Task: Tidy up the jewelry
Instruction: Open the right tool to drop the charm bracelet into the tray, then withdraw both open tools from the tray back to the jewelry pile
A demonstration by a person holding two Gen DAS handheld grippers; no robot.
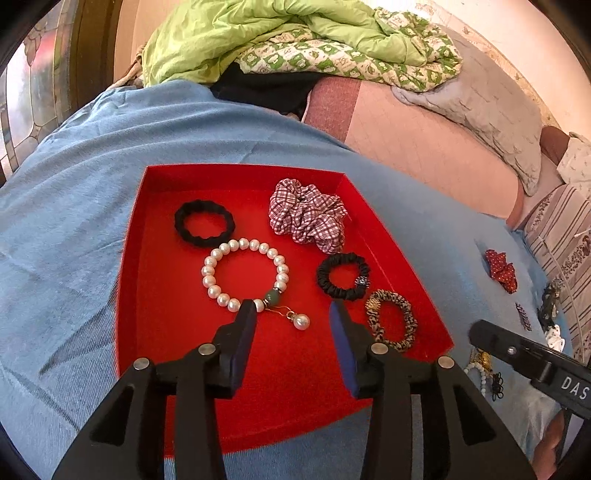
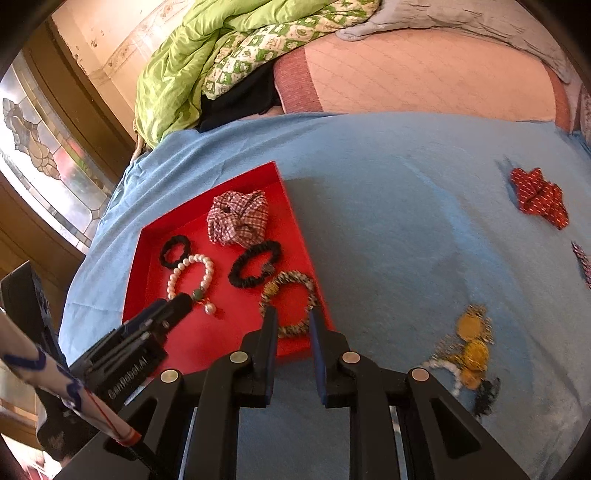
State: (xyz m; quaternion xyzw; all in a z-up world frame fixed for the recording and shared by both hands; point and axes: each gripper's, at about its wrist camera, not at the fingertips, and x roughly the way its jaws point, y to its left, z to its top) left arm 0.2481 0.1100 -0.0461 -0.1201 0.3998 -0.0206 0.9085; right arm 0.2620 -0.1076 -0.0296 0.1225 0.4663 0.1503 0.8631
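A red tray (image 1: pixel 155 332) (image 2: pixel 155 258) lies on a blue cloth. In it are a pearl bracelet (image 1: pixel 243 275) (image 2: pixel 190 275), a plaid scrunchie (image 1: pixel 308 218) (image 2: pixel 238 218), two black hair ties (image 1: pixel 204 223) (image 1: pixel 342 276), and a leopard-print hair tie (image 1: pixel 393 319) (image 2: pixel 290 308). My left gripper (image 1: pixel 293 314) is open and empty over the tray, by the bracelet's pendant. My right gripper (image 2: pixel 293 319) is open and empty at the tray's near right corner, over the leopard tie. A gold necklace heap (image 2: pixel 469 350) and a red bow (image 2: pixel 539 195) lie on the cloth to the right.
The blue cloth (image 2: pixel 388 221) covers a bed. A green quilt (image 1: pixel 266 33) and a grey pillow (image 1: pixel 491 107) lie at the back. Small clips (image 1: pixel 524 321) lie at the cloth's right edge. A stained-glass window (image 2: pixel 40 155) is on the left.
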